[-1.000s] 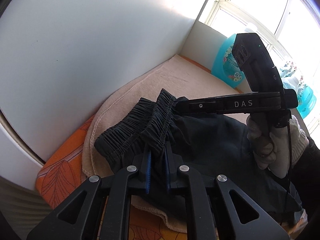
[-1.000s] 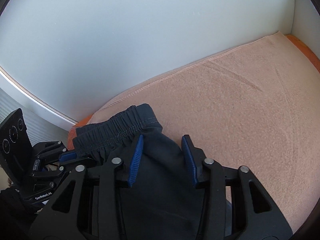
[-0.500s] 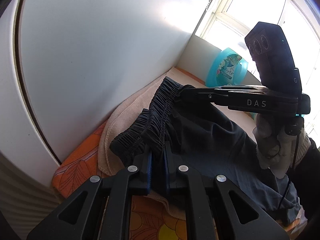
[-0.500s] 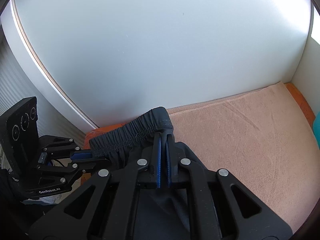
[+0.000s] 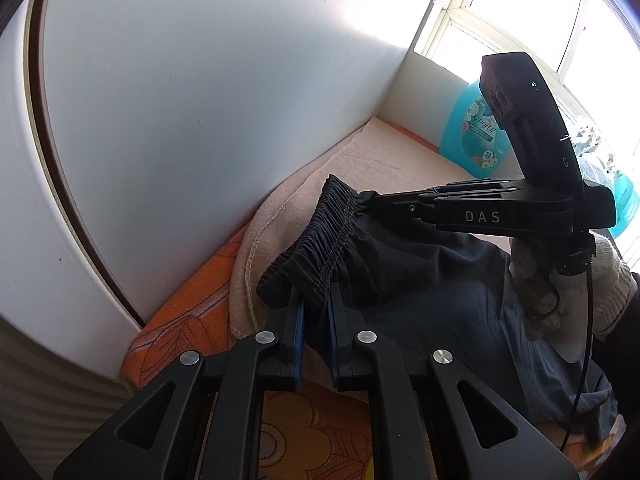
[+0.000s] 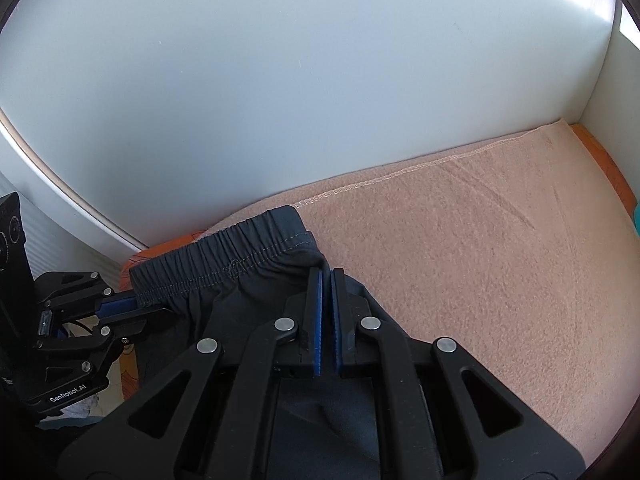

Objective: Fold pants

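Dark pants (image 5: 404,280) lay bunched on the peach blanket (image 6: 480,248), near the white wall (image 6: 280,80), elastic waistband (image 6: 224,264) lifted off the blanket and stretched between my two grippers. My left gripper (image 5: 316,312) was clamped on one end of the waistband, blue pads pressed into gathered fabric. My right gripper (image 6: 326,280) had just closed and pinched the other end, pads nearly together with cloth at the tips. Rest of the pants hung below the jaws, loose and wrinkled. My gloved hand (image 5: 560,300) gripped the right gripper's handle. An orange patterned sheet (image 5: 192,320) showed under the blanket's edge. A turquoise bottle (image 5: 476,132) stood past the far end, by the window (image 5: 520,8).
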`<state>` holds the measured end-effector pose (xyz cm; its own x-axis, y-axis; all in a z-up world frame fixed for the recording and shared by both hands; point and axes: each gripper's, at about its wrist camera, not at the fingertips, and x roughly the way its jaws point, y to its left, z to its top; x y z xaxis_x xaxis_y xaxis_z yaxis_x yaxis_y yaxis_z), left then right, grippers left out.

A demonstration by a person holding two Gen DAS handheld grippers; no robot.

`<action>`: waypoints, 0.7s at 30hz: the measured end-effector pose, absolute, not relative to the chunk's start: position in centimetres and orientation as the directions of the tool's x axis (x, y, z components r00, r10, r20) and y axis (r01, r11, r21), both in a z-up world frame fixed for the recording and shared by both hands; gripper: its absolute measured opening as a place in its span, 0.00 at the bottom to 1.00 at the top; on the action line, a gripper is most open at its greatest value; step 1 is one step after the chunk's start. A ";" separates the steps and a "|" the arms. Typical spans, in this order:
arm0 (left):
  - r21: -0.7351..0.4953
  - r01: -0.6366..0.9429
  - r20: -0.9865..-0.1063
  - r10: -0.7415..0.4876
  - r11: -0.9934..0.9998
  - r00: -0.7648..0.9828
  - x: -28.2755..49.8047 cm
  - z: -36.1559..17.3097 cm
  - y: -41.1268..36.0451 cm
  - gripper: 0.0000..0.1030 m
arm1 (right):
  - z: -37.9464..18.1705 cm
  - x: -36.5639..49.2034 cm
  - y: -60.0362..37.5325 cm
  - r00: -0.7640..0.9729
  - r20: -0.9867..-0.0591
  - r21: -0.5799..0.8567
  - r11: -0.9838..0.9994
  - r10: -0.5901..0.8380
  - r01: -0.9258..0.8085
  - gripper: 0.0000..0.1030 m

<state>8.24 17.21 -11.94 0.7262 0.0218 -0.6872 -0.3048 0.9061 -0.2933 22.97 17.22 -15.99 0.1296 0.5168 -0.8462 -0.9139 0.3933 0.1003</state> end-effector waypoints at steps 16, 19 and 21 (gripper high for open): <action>-0.183 -0.317 -0.674 0.116 0.931 0.729 7.2 -9.8 15.8 0.37 | -9.1 20.7 8.7 0.261 -0.743 0.111 0.497 0.617 -0.861 0.39; -0.181 -0.320 -0.667 0.123 0.930 0.735 7.1 -9.2 15.9 0.38 | -7.5 18.8 5.4 0.321 -0.704 0.087 0.526 0.633 -0.846 0.47; -0.170 -0.310 -0.658 0.127 0.935 0.742 6.4 -8.7 15.6 0.38 | -6.4 18.1 3.0 0.362 -0.681 0.080 0.555 0.637 -0.828 0.52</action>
